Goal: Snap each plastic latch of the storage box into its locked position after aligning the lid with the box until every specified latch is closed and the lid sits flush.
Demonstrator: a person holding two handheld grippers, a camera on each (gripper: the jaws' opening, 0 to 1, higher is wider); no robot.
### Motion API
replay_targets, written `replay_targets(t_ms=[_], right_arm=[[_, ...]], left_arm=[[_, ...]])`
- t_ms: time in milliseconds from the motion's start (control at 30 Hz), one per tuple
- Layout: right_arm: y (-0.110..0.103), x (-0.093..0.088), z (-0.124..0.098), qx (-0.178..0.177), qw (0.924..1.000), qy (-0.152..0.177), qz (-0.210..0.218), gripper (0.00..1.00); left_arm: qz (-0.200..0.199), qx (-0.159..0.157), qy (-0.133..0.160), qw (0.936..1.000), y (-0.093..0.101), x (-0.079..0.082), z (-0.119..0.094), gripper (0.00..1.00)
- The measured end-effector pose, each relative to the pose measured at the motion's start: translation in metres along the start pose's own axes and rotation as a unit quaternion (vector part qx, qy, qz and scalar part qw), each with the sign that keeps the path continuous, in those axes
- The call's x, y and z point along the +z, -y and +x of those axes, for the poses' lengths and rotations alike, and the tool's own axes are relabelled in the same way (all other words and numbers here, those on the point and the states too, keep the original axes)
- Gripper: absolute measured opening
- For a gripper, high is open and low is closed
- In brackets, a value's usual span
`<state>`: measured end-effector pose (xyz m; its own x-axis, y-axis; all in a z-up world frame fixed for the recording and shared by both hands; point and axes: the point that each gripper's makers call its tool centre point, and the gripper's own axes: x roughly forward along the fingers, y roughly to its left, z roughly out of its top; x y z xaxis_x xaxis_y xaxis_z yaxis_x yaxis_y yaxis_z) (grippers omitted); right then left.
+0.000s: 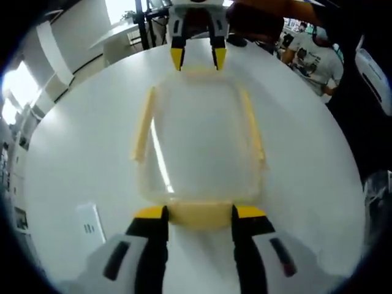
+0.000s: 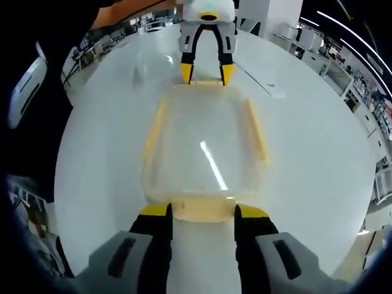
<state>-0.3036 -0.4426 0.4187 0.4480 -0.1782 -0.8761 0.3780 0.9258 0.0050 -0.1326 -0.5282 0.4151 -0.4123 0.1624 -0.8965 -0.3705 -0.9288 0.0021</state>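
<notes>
A clear storage box (image 1: 199, 141) with its lid on stands on the white round table (image 1: 79, 159). Pale yellow latches run along its long sides (image 1: 144, 125) (image 1: 254, 125) and its two ends. My left gripper (image 1: 200, 213) is open, its yellow-tipped jaws either side of the near end latch (image 1: 199, 215). My right gripper (image 1: 197, 59) stands open at the far end. In the right gripper view the box (image 2: 205, 147) lies ahead, my right gripper (image 2: 202, 211) straddles its near end latch (image 2: 202, 210), and my left gripper (image 2: 207, 73) straddles the opposite latch (image 2: 205, 82).
A small white card (image 1: 90, 223) lies on the table by my left gripper. A flat sheet (image 2: 269, 90) lies on the table's far right. A person in a white T-shirt (image 1: 315, 58) sits beyond the table edge. Office desks surround the table.
</notes>
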Motion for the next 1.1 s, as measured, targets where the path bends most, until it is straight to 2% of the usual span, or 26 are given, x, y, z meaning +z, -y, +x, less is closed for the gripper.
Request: replay_targets(t_ms=[233, 400, 633, 733, 1100], right_arm=[[-0.01, 0.022, -0.012, 0.006, 0.9999, 0.015, -0.005, 0.4], [-0.016, 0.045, -0.018, 0.011, 0.9995, 0.014, -0.025, 0.4], [-0.024, 0.074, -0.021, 0.02, 0.9987, 0.013, -0.046, 0.4], [-0.028, 0.086, -0.019, 0.02, 0.9981, 0.012, -0.058, 0.4], [-0.049, 0.146, 0.002, 0.032, 0.9935, -0.004, -0.109, 0.4]], left_arm=[[-0.015, 0.005, -0.014, 0.9998, 0.014, -0.003, -0.024, 0.4], [-0.036, 0.01, -0.029, 0.9989, 0.028, -0.011, -0.046, 0.4], [-0.053, 0.02, -0.033, 0.9979, 0.045, -0.025, -0.074, 0.4], [-0.061, 0.024, -0.034, 0.9973, 0.052, -0.032, -0.085, 0.4], [-0.099, 0.046, -0.041, 0.9932, 0.093, -0.08, -0.122, 0.4]])
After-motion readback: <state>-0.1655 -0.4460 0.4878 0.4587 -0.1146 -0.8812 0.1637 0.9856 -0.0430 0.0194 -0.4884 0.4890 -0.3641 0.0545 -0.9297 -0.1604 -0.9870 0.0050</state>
